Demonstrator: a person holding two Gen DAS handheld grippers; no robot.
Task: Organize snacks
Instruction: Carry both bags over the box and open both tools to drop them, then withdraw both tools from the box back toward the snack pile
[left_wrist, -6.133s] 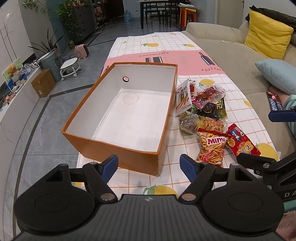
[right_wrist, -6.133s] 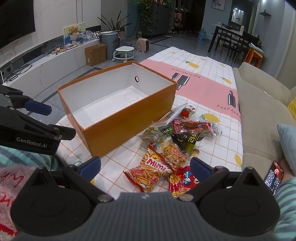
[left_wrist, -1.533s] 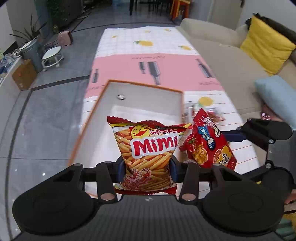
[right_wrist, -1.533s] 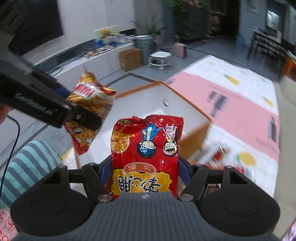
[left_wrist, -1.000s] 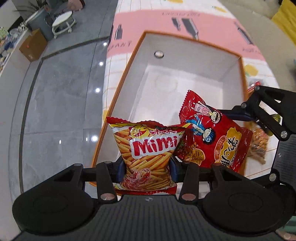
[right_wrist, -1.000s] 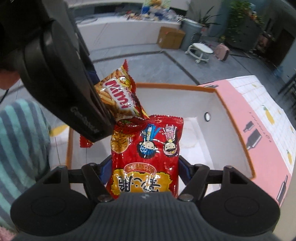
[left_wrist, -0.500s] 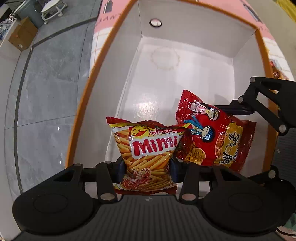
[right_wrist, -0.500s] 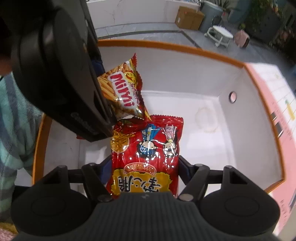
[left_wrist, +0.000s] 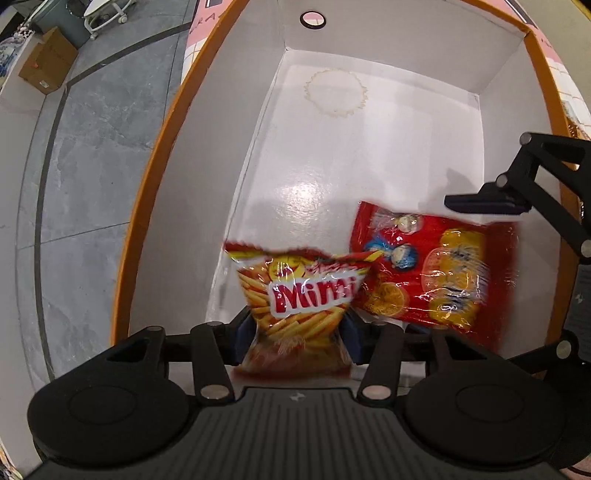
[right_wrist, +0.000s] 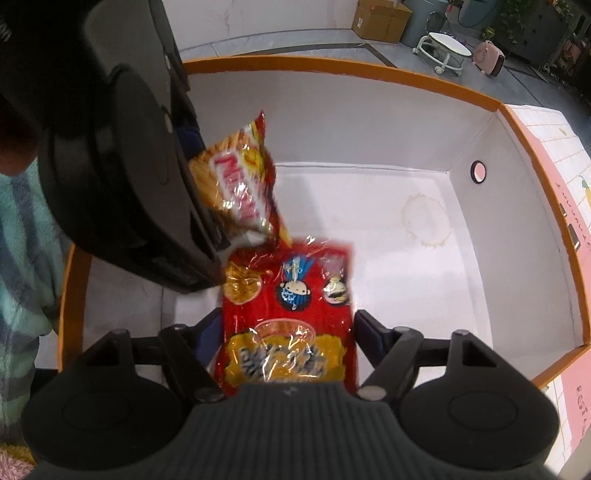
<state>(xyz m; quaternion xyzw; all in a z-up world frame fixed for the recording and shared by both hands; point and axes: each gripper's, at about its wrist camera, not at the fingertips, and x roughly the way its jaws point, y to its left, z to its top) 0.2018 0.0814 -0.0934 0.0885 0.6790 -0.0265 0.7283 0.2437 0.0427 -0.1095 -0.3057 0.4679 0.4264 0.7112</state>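
Observation:
Both grippers are low inside the orange box (left_wrist: 147, 177) with white walls (right_wrist: 332, 125). The Mimi fries bag (left_wrist: 303, 295) sits between the fingers of my left gripper (left_wrist: 297, 338), blurred, with the jaws a little wider than the bag. The red cartoon snack bag (right_wrist: 291, 317) lies between the fingers of my right gripper (right_wrist: 288, 332), whose jaws stand apart from its sides. In the left wrist view the red bag (left_wrist: 436, 273) is beside the Mimi bag, under the right gripper's finger (left_wrist: 487, 203). The Mimi bag (right_wrist: 240, 181) also shows in the right wrist view.
The box floor (left_wrist: 369, 147) carries a round stain and its far wall has a round hole (left_wrist: 312, 18). The tablecloth (right_wrist: 546, 147) lies beyond the box. A cardboard box (left_wrist: 48, 62) and a white stool (right_wrist: 443, 51) stand on the grey floor.
Both grippers have gone lower into the box. Both jaws have widened, and the two bags have slipped down and look blurred.

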